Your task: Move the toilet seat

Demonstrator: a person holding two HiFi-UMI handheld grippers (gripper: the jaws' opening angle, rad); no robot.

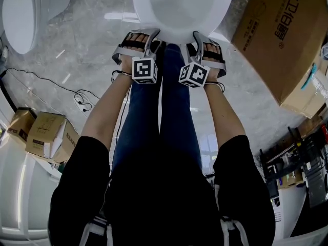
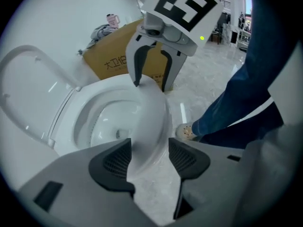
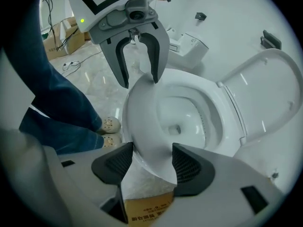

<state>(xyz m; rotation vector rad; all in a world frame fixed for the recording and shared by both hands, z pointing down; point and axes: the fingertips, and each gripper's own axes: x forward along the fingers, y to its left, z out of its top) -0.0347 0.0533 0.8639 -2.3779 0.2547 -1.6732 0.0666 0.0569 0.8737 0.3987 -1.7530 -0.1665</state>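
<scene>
A white toilet (image 1: 179,9) stands before the person, its lid (image 2: 28,93) (image 3: 270,93) raised at the back. The white seat ring (image 2: 151,112) (image 3: 142,126) appears to lie flat on the bowl. My left gripper (image 1: 146,35) (image 2: 149,155) is at the ring's front edge, jaws open, with the rim running between the pads and a gap showing. My right gripper (image 1: 205,37) (image 3: 150,162) sits beside it on the same front edge, also open astride the rim. Each gripper shows in the other's view: the right gripper (image 2: 151,82) and the left gripper (image 3: 139,79).
A large cardboard box (image 1: 279,35) (image 2: 113,60) stands close to the toilet's right side. A second toilet (image 1: 20,14) is at the far left. Small boxes (image 1: 46,135) and a cable (image 1: 77,96) lie on the marble floor. The person's shoes (image 3: 106,131) stand against the bowl's front.
</scene>
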